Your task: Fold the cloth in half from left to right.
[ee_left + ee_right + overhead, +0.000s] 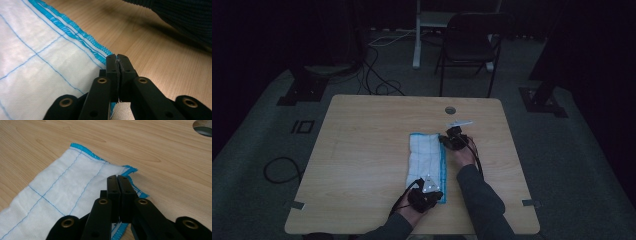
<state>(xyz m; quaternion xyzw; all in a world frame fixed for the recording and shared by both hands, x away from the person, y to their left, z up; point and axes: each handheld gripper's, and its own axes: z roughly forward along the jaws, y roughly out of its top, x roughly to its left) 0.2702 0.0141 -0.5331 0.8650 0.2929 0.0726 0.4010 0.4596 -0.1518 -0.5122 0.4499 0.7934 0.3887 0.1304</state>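
High view: we have the cloth [428, 162] folded on the worktop [362, 150] | left tool [426, 196], right tool [455, 137] clamp its blue-edged corners | next fold still ahead.

Dim room, grey carpet floor [257, 150]. Light wood counter w/ rounded corners [362, 150], round cable hole [450, 109] near far edge. Black folding chair [469, 42] behind it, beside a white desk leg [417, 35]. Black cables [377, 75] loop on floor.
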